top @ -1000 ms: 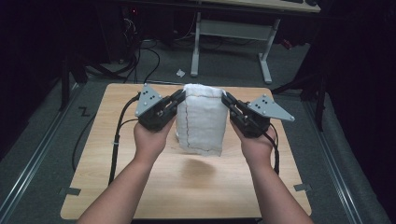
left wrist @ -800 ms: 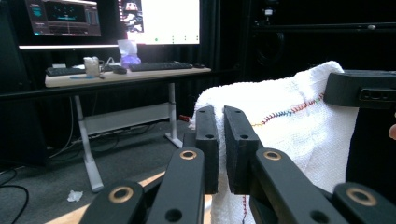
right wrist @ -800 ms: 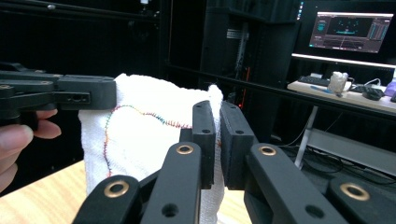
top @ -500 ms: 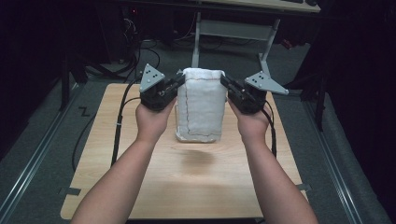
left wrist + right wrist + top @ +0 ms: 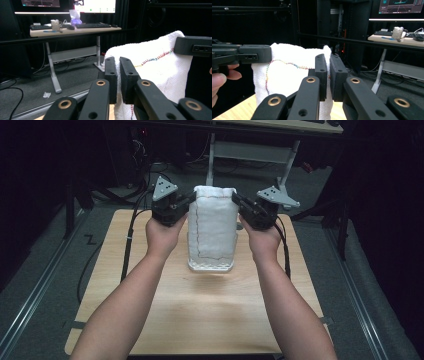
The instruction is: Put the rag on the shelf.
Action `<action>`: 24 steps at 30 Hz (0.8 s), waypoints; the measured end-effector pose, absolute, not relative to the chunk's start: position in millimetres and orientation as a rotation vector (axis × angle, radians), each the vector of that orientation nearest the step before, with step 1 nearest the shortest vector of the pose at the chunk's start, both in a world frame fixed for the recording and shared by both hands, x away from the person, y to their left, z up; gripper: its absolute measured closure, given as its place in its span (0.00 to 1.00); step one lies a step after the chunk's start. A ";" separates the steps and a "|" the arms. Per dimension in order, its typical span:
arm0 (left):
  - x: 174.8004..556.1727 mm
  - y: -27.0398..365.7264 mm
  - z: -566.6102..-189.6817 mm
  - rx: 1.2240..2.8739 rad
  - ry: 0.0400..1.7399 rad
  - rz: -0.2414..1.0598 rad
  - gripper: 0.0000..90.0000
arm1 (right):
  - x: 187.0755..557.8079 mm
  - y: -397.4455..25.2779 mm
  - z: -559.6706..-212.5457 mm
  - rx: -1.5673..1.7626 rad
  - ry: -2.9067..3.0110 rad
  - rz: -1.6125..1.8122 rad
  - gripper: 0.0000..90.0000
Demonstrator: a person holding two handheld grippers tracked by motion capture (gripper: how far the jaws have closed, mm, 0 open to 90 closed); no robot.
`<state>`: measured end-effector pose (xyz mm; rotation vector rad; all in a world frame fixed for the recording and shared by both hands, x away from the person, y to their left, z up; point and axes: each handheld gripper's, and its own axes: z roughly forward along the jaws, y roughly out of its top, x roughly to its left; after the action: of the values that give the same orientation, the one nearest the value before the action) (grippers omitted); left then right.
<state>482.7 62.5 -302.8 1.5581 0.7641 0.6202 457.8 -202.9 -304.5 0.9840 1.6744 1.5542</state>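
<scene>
A white towel [image 5: 212,230] with a coloured stitched seam hangs upright over the wooden table [image 5: 150,295]. Its lower end is bunched against the tabletop. My left gripper [image 5: 189,202] is shut on the towel's top left corner and my right gripper [image 5: 239,202] is shut on its top right corner. In the left gripper view the jaws [image 5: 118,60] pinch the towel's [image 5: 155,67] edge, and the right gripper [image 5: 195,46] shows at the far corner. In the right gripper view the jaws [image 5: 328,57] clamp the towel [image 5: 287,75], and the left gripper [image 5: 249,56] holds the other corner.
Black cables [image 5: 130,235] trail from the grippers across the table's left and right sides. Beyond the far edge stands a desk [image 5: 75,27] on white legs, with a keyboard and monitors on it. Dark floor and metal rails flank the table.
Both grippers have risen and moved toward the far side, lifting the towel. It was tilted before and now hangs straight and longer.
</scene>
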 end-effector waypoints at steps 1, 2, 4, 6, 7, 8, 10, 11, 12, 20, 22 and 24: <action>484.7 62.4 -301.7 1.558 0.768 0.615 0.95 | 460.8 -202.5 -303.4 0.982 1.670 1.551 0.96; 486.9 61.4 -300.9 1.559 0.769 0.622 0.95 | 463.4 -202.6 -302.2 0.980 1.668 1.549 0.96; 492.0 59.5 -300.2 1.573 0.771 0.636 0.95 | 467.2 -202.3 -300.3 0.983 1.666 1.543 0.95; 497.6 58.5 -300.7 1.576 0.780 0.639 0.95 | 473.9 -201.7 -298.7 0.984 1.675 1.523 0.95; 501.0 58.7 -301.2 1.574 0.786 0.633 0.95 | 476.3 -201.8 -298.7 0.988 1.677 1.523 0.95; 504.8 58.9 -302.0 1.573 0.794 0.621 0.95 | 479.3 -201.8 -298.7 0.992 1.682 1.520 0.95; 511.2 59.7 -304.2 1.567 0.815 0.597 0.95 | 484.8 -201.6 -298.5 0.987 1.689 1.509 0.95; 513.7 59.5 -305.2 1.566 0.826 0.593 0.95 | 487.4 -201.0 -298.7 0.991 1.694 1.503 0.95; 515.8 58.8 -306.5 1.568 0.830 0.597 0.95 | 490.4 -200.4 -299.1 0.993 1.704 1.491 0.95; 535.5 55.8 -323.4 1.611 0.880 0.571 0.94 | 510.1 -200.0 -311.4 1.042 1.744 1.455 0.95; 541.5 55.3 -330.0 1.629 0.900 0.562 0.94 | 515.8 -198.0 -318.6 1.050 1.765 1.417 0.95; 545.8 55.1 -334.3 1.645 0.912 0.562 0.94 | 521.0 -196.9 -324.5 1.064 1.785 1.394 0.95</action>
<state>545.8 55.1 -334.3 1.6445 0.9122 0.5620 521.0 -196.9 -324.5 1.0645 1.7855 1.3938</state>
